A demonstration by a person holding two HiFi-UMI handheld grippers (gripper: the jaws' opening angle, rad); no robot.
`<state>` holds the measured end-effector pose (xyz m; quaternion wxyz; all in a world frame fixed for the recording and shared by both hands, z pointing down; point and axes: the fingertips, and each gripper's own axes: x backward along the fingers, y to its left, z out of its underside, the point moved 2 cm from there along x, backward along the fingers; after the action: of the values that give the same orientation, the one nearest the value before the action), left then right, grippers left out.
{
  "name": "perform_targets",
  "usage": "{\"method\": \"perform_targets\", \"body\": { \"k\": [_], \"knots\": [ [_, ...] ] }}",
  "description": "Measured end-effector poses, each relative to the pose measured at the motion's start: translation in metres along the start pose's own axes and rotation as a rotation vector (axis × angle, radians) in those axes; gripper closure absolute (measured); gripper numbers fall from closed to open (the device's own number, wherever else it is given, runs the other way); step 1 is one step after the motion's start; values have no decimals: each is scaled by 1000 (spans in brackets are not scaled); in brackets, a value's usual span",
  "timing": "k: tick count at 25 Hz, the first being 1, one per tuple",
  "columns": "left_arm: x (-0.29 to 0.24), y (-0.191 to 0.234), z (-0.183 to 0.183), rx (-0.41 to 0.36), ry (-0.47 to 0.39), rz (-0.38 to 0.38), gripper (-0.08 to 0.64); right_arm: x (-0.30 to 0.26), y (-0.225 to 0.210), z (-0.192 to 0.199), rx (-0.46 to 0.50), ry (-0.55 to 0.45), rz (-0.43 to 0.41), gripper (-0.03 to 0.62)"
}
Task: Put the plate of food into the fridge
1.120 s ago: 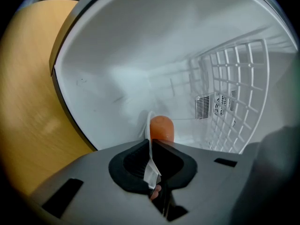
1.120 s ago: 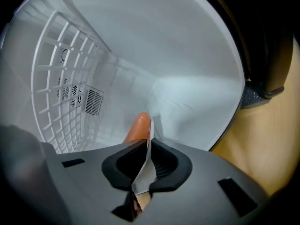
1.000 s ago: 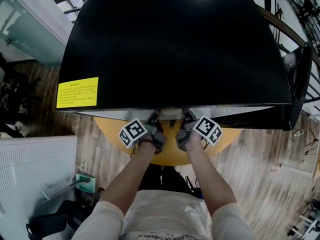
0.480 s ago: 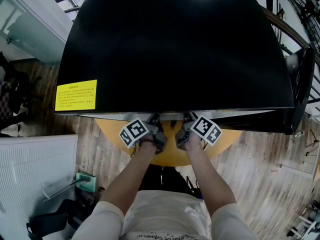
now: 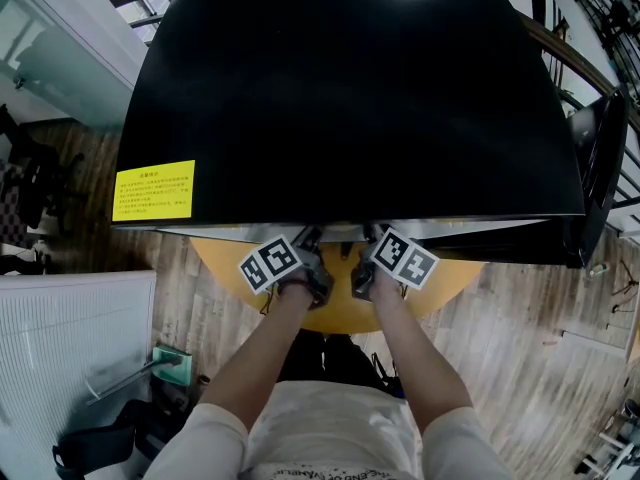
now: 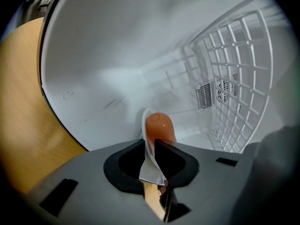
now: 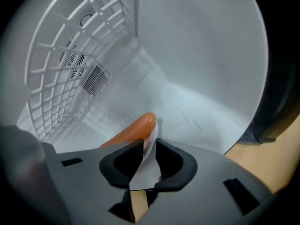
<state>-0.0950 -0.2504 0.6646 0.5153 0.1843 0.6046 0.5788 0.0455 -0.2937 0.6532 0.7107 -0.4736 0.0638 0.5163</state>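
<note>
Left gripper had its jaws clamped tight on the white rim of the plate, the thin edge wedged between the dark pads. Right gripper had its own jaws pinched on the rim from the other side. So both were biting the same plate! On it lay the food, a glossy orange sausage-like piece that poked up just past the fingertips. The plate was inside the fridge's white interior, held above the pale floor; I could not tell whether it touched. A white wire rack stood to one side, and a small vent grille sat on the back wall beside it. From the head view, the black top of the fridge covered the jaws, with a yellow label near its left edge. Below it showed a round tan surface and the wooden floor.
</note>
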Motion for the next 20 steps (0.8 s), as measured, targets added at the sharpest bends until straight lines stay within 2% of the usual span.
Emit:
{"method": "perform_targets", "body": {
  "k": [4, 7, 15, 18, 20],
  "knots": [
    [0, -4, 0, -8, 9, 13, 461, 3, -1, -1, 38, -7, 35, 509],
    [2, -6, 1, -17, 13, 24, 427, 7, -3, -2, 31, -14, 37, 509],
    [18, -4, 4, -38, 21, 15, 407, 25, -5, 10, 19, -18, 18, 509],
    [27, -9, 9, -85, 48, 37, 407, 36, -2, 16, 52, -10, -7, 509],
    [36, -14, 17, -158, 87, 53, 407, 46, 1, 21, 96, 0, -25, 509]
  ]
}}
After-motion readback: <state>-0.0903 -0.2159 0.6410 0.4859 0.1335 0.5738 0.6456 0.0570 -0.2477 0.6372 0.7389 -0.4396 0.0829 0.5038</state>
